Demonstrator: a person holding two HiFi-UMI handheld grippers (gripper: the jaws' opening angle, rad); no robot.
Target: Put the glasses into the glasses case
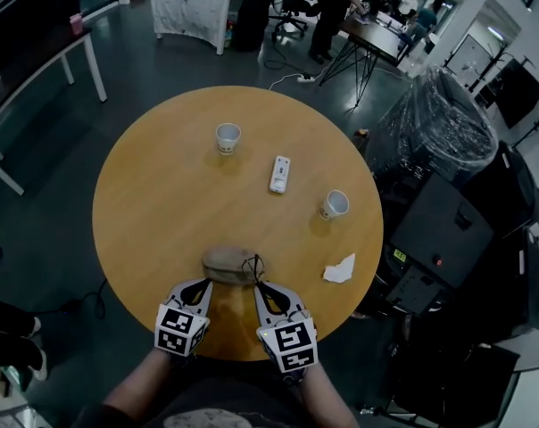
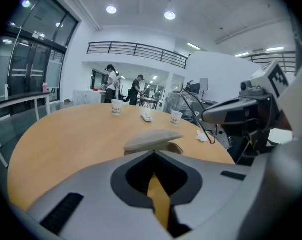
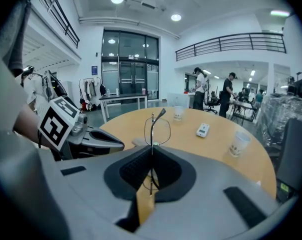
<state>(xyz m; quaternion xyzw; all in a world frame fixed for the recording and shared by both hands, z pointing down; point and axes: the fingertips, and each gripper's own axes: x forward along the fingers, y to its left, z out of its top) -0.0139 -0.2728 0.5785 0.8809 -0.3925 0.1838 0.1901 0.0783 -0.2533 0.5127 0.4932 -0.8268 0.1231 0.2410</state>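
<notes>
Right gripper point(image 3: 152, 150): the jaws are clamped on the thin dark wire-framed glasses point(image 3: 152, 133). The frame is held edge-on and upright. One lens loop stands above the jaw tips and the rest runs down into the gap. This grip is judged to have been chosen so that the narrow side can be presented to an opening.

Left gripper point(image 2: 153, 154): the jaws are closed together and nothing is seen between them. The tan oval soft glasses case point(image 2: 153, 141) lies just beyond the tips, with its lid raised and a dark opening shown beneath. Contact with the case cannot be confirmed. The position is judged to serve as a brace against sliding.

In the head view both grippers are seen side by side at the near edge of the round wooden table point(image 1: 162, 203). The glasses are carried at the case's right end, just ahead of the right gripper's tips. They are not yet inside the case.

Farther ahead lie a white remote point(image 1: 279, 174) and two white paper cups point(image 1: 228, 136) point(image 1: 335, 204). A crumpled white tissue point(image 1: 339, 269) lies to the right of the right gripper. All are well apart from the case, so no obstruction is expected.

The frame is judged to need laying flat along the case before release.
</notes>
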